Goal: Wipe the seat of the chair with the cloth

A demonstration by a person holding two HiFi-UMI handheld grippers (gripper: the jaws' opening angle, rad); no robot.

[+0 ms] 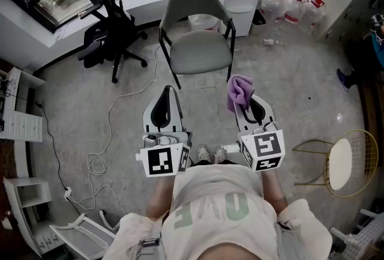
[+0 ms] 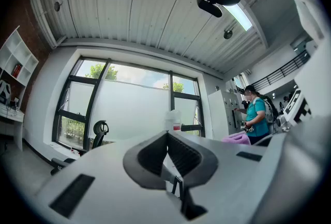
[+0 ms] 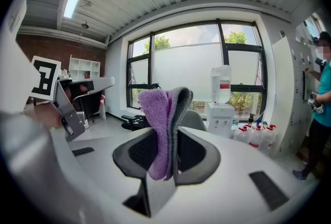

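The cloth hides most of the chair.

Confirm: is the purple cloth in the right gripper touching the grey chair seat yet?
Apart. In the head view, the purple cloth, clamped in the right gripper, hangs short of the grey chair seat, floor between.

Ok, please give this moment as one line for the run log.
stage: before wiping | right tool: shut on purple cloth | left tool: shut, empty | chair seat: ahead, not touched
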